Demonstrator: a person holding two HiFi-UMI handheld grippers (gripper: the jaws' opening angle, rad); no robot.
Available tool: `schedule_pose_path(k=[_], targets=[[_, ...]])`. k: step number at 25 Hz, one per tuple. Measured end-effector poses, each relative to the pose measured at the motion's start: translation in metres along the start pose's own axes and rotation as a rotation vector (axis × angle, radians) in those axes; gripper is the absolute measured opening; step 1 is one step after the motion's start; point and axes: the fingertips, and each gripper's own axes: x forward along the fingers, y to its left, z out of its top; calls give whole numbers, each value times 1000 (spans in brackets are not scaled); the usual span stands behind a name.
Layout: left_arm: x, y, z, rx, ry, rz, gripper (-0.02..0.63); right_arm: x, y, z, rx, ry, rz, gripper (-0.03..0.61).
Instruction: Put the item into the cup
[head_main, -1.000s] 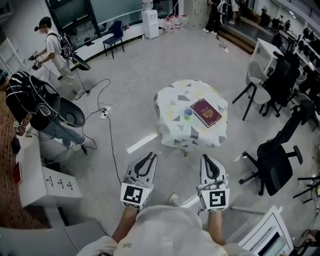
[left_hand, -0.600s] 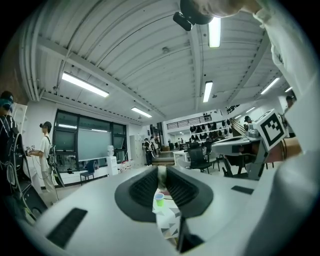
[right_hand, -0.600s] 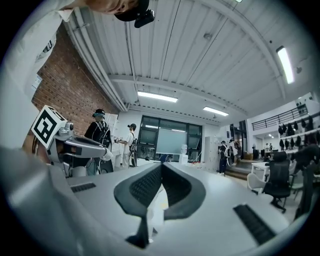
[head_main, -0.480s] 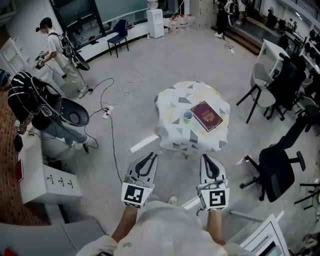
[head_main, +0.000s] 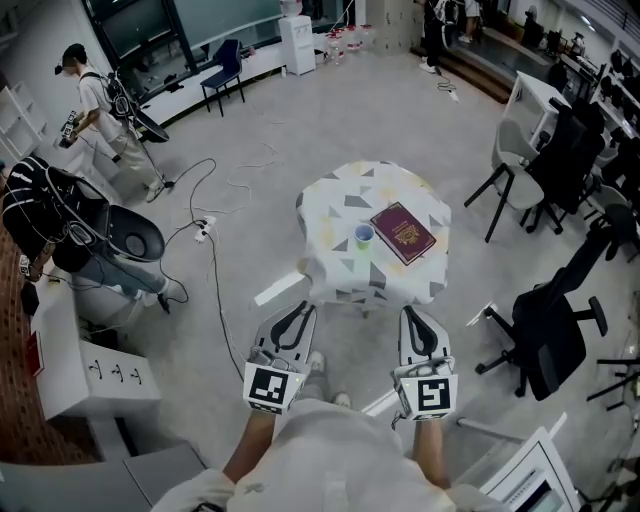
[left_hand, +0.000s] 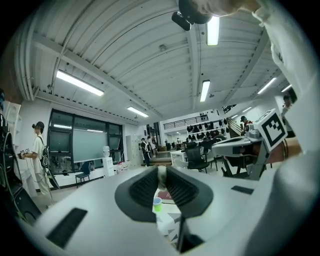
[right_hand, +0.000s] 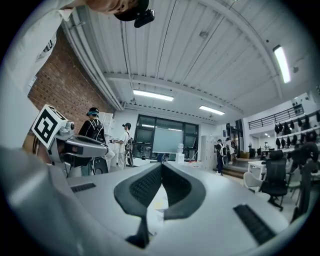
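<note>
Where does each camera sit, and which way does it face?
Head view: on the head, steeply down at table, cup, red booklet; forearms, left tongs, right tongs show.
Left gripper view: level along jaws pinching a pale item, toward the cup; right tongs at right.
Right gripper view: level along shut jaws, toward the room; left tongs at left.
Head and left views share the cup.

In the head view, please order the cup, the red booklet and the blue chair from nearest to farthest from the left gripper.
From the left gripper, its fingers shut on a small pale item:
1. cup, on the table, straight ahead.
2. red booklet, on the table, right of the cup.
3. blue chair, far back on the left, by the wall.
</note>
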Motion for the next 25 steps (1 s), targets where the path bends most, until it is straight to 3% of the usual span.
schedule_pose_path(k=[11,25], targets=[[32,19,-7,-19,-10,-29,59,31,-2,-10,14,4,-5,8],[99,85,-19,-35,-9,-89,58,113,-7,-16,1,51,-65,6]])
